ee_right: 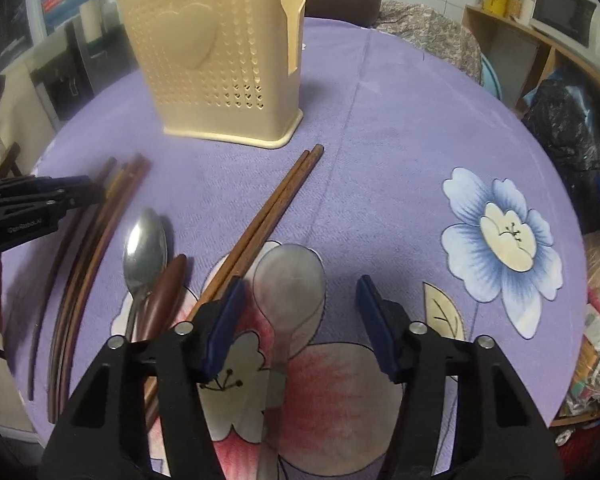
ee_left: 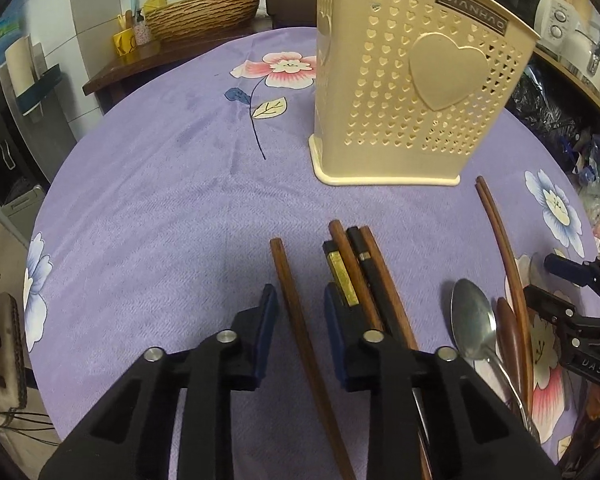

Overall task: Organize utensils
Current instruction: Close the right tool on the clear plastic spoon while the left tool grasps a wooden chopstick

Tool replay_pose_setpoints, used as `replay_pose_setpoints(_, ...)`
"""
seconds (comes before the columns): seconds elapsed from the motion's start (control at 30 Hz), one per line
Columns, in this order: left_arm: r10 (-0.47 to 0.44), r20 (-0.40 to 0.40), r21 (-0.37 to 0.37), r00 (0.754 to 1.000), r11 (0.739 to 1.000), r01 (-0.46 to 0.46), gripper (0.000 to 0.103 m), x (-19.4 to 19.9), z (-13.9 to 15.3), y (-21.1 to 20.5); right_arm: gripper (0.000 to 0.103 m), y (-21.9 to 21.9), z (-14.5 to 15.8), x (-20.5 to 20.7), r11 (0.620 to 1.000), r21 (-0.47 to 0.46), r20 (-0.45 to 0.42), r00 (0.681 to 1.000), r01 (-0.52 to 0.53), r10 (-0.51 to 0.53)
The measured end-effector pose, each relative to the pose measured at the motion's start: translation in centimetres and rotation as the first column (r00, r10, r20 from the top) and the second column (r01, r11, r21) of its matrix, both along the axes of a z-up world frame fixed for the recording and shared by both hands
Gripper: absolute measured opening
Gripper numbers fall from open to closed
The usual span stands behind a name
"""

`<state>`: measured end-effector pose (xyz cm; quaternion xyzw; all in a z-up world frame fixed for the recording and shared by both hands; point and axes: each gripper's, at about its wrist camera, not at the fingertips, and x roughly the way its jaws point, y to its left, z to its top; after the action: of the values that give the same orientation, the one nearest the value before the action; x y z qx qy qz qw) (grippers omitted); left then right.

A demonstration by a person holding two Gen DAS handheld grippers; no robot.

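Observation:
A cream heart-patterned utensil holder (ee_left: pixel 412 80) (ee_right: pixel 220 60) stands upright on the purple cloth. My left gripper (ee_left: pixel 300 292) is open around a single brown chopstick (ee_left: pixel 288 292), and its pads stand apart from the stick. Just right of it lies a bundle of black and brown chopsticks (ee_left: pixel 360 264). A metal spoon (ee_left: pixel 472 320) (ee_right: pixel 146 244), a brown wooden spoon (ee_right: pixel 168 288) and a pair of brown chopsticks (ee_right: pixel 276 204) lie further right. My right gripper (ee_right: pixel 300 280) is open over a translucent plastic spoon (ee_right: pixel 292 280), whose bowl lies between the pads without touching them.
The flower-printed cloth (ee_left: pixel 160 200) covers a round table whose edge curves close on both sides. A woven basin (ee_left: pixel 204 12) and cups sit on a wooden counter behind. A shelf with appliances (ee_right: pixel 560 20) and black bags (ee_right: pixel 560 120) stand to the right.

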<state>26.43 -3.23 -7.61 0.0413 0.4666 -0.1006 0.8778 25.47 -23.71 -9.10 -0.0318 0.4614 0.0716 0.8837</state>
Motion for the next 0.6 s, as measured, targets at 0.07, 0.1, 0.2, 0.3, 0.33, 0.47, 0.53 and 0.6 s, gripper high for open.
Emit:
replay_pose_setpoints(0.07,0.001,0.000,0.009,1.000,1.000,-0.001,0.017,0.3,0.0,-0.2,0.048,0.4,0.1,0.0,1.000,-0.001,-0.002,1.000,-0.017,0.017)
replay_pose_setpoints(0.1,0.002,-0.001,0.010,1.000,1.000,-0.002,0.014,0.5,0.0,-0.3,0.041,0.5,0.2,0.0,1.000,0.000,-0.003,1.000,-0.024,0.024)
replay_pose_setpoints(0.2,-0.003,-0.003,0.004,1.000,1.000,0.003,0.011,0.6,0.1,-0.4,0.037,0.9,0.3,0.1,0.999,-0.011,-0.003,0.999,-0.037,0.037)
replay_pose_setpoints(0.3,-0.002,0.002,0.000,1.000,1.000,0.002,0.010,0.7,0.0,-0.5,0.037,0.7,0.4,0.2,0.999,0.012,-0.004,0.999,-0.035,0.035)
replay_pose_setpoints(0.33,-0.002,0.002,0.000,1.000,1.000,0.002,0.010,0.7,0.0,-0.5,0.037,0.6,0.5,0.1,0.999,0.020,0.001,0.999,-0.032,0.032)
replay_pose_setpoints(0.47,0.004,0.019,-0.021,1.000,1.000,-0.003,0.010,0.6,0.6,-0.2,0.037,0.0,1.8,-0.2,0.998,0.049,0.032,0.999,-0.028,0.026)
replay_pose_setpoints(0.53,0.008,0.051,-0.039,0.999,0.999,-0.006,0.010,0.2,1.6,0.1,0.037,-0.5,2.7,-0.6,0.997,0.073,0.053,0.998,-0.029,0.026)
replay_pose_setpoints(0.6,0.011,0.086,-0.059,0.996,0.998,-0.006,0.009,-0.2,2.9,0.6,0.037,-0.9,3.7,-1.0,0.994,0.108,0.070,0.997,-0.031,0.023)
